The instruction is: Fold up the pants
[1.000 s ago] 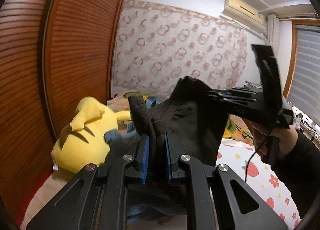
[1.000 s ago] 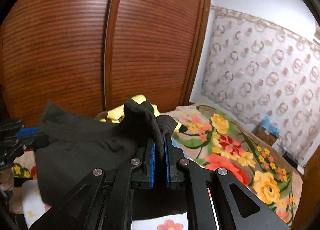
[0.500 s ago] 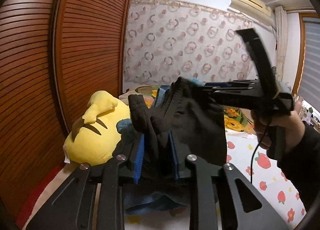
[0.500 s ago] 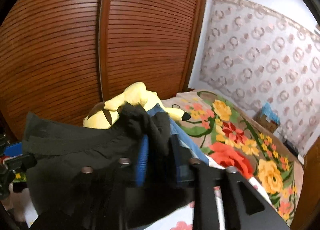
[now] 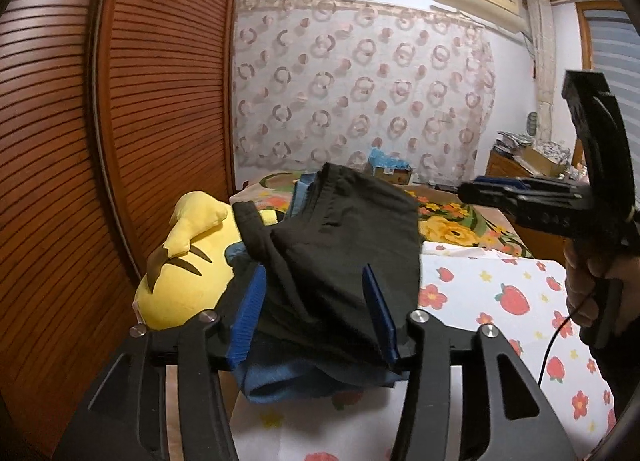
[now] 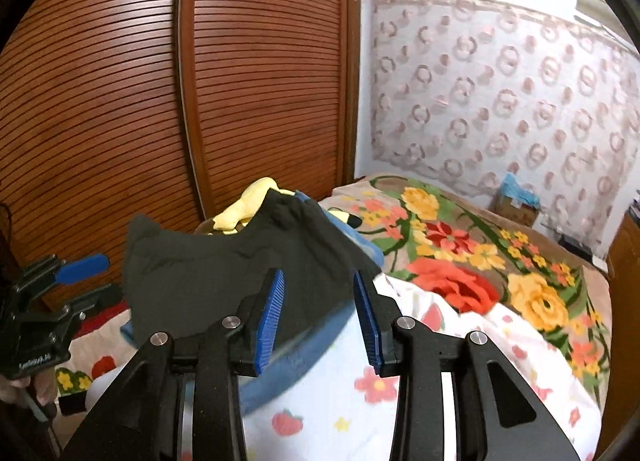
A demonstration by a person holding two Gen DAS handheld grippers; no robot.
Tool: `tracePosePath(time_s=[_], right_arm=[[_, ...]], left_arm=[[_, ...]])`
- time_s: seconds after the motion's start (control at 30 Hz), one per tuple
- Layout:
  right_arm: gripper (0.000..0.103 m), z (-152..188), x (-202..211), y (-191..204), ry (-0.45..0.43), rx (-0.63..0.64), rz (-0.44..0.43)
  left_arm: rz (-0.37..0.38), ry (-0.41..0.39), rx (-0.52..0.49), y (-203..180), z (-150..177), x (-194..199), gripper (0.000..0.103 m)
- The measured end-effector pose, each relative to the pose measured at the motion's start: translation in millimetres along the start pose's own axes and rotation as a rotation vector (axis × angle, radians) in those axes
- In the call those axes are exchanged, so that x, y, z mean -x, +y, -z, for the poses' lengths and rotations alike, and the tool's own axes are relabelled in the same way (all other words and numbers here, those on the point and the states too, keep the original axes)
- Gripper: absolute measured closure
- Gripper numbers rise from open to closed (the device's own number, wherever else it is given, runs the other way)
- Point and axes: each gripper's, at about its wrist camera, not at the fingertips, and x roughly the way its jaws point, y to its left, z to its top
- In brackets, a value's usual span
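Observation:
The dark folded pants [image 5: 340, 245] lie on a stack of blue clothes [image 5: 288, 381] beside the yellow plush. My left gripper [image 5: 316, 315] is open, its blue pads on either side of the pants' near edge. My right gripper [image 6: 318, 315] is open too, just in front of the pants [image 6: 224, 265], not holding them. The right gripper also shows at the right of the left wrist view [image 5: 520, 197]. The left gripper shows at the left edge of the right wrist view [image 6: 52, 285].
A yellow plush toy [image 5: 188, 265] lies against the brown slatted wardrobe doors [image 5: 120, 101]. The bed has a strawberry sheet [image 5: 500, 301] and a flowered blanket [image 6: 480, 253]. A patterned curtain [image 5: 360, 93] hangs behind, with a cardboard box [image 6: 516, 209] at its foot.
Both grippers were shut on the pants and held them up. Now both have opened and let go, and the pants rest on the blue stack.

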Motion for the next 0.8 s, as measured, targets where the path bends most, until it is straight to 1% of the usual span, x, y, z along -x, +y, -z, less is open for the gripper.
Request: tracePosePath(time_s=[0.13,0.17,0.2,0.23,0.33,0.43,0.5,0.63,0.8], right_arm=[[0.065,16.4,33.8,12.4,-0.011,-0.040,0.025],[0.065,20.2,41.5,14.2,-0.015,-0.052,0.030],[0.065,24.2,50.3,16.1,-0.020,-0.062,0.038],[0.065,27.4,56.9,17.7,-0.024,-0.067,0.046],[0.065,42.1,81.3,24.6,-0.034,-0.089,0.075],[0.065,54.1,100.9,32.1,-0.040,-0.111,0.108],[0.065,63.4,115.3,39.1,-0.046,-0.124,0.127],[0.059,80.6,146.0,51.9,-0.067,-0.150,0.173],[0.047,105.5,186.1,71.5,-0.090,-0.191,0.229]], left_arm=[[0.027,-0.005,-0.025,-11.2,1.5,13.9,0.049],[0.035,-0.008,-0.030,-14.1,1.9,16.4,0.040],[0.050,-0.013,-0.034,-17.6,3.0,20.5,0.028],[0.063,-0.018,-0.036,-20.2,3.5,23.8,0.023],[0.104,-0.021,-0.063,-32.6,6.7,33.4,0.023],[0.140,-0.020,-0.089,-44.9,9.9,41.0,0.016],[0.171,-0.018,-0.110,-55.0,12.8,47.2,0.015],[0.186,-0.024,-0.139,-76.0,18.7,58.7,0.015],[0.221,-0.018,-0.167,-97.2,27.3,70.9,0.015]])
